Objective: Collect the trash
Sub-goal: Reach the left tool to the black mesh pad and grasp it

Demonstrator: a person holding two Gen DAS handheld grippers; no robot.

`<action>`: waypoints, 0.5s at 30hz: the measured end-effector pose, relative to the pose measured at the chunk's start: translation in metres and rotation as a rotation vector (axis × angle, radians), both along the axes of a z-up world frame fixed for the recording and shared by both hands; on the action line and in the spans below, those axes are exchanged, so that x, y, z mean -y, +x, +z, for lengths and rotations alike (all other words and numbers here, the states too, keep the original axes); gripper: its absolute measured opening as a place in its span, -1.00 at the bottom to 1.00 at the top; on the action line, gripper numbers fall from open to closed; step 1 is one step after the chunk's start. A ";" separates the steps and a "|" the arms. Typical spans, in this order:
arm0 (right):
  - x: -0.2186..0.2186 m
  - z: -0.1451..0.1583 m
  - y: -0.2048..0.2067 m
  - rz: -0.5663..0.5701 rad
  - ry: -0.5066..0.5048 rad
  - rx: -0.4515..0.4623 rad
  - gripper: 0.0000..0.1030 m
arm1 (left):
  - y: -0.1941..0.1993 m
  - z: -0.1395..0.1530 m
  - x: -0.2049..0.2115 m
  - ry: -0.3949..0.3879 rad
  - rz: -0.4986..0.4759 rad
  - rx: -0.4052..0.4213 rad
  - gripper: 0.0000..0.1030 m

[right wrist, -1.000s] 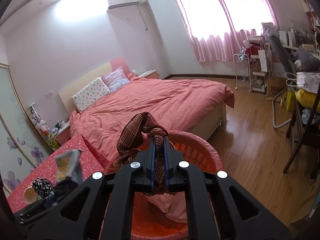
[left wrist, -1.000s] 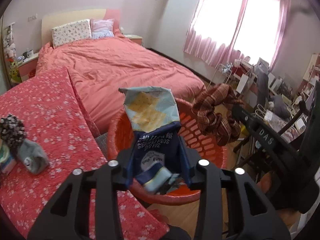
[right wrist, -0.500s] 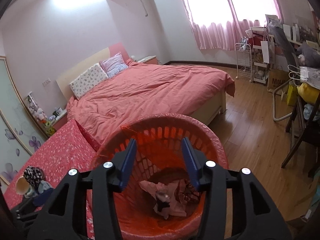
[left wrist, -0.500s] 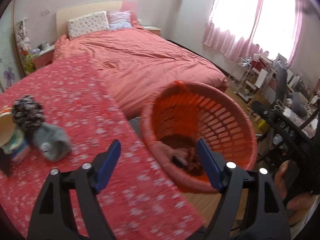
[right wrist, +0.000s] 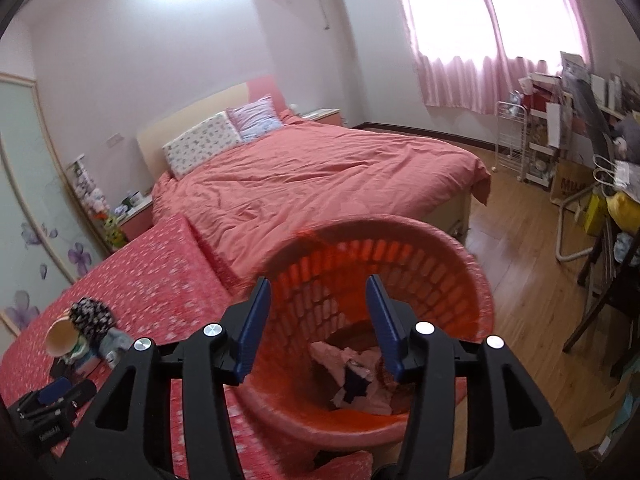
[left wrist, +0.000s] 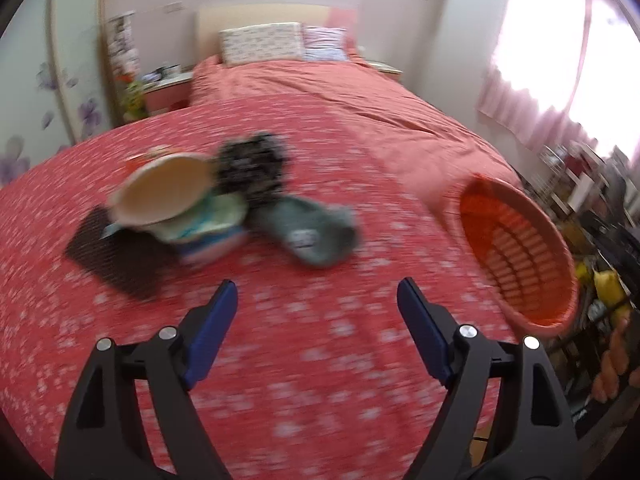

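Orange slatted basket (right wrist: 452, 280), beside the bench (left wrist: 320, 380), holds crumpled wrappers and cloth. Left gripper (left wrist: 316, 304): fingers spread wide, nothing between them, facing a blurred pile: paper cup (left wrist: 164, 188), grey pouch (left wrist: 316, 232), dark patterned bundle (left wrist: 252, 164). Right gripper (right wrist: 318, 300): fingers apart, empty, above the basket. Step: fetching the next piece; next, close on one item.
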State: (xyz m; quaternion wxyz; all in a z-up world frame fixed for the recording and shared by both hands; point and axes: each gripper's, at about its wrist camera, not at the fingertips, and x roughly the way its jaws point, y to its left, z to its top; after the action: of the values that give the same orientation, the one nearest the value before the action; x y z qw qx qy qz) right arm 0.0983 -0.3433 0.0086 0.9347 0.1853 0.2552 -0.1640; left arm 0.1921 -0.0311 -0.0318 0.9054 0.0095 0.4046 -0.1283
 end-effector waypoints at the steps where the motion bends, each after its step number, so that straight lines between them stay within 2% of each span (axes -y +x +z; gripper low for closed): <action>1: -0.005 0.000 0.001 0.010 -0.004 -0.001 -0.03 | 0.000 0.000 -0.009 0.003 0.019 0.000 0.57; 10: -0.054 -0.002 0.016 0.127 -0.043 -0.029 -0.03 | 0.020 -0.011 -0.110 0.036 0.228 -0.018 0.57; 15: -0.081 -0.008 0.029 0.180 -0.049 -0.055 -0.03 | 0.044 -0.019 -0.134 0.068 0.260 -0.026 0.57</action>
State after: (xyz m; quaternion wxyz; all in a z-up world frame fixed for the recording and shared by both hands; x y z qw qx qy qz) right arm 0.1273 -0.2624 0.0007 0.9425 0.1343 0.2924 -0.0905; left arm 0.2356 0.1032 -0.0508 0.9081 -0.0140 0.4184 0.0041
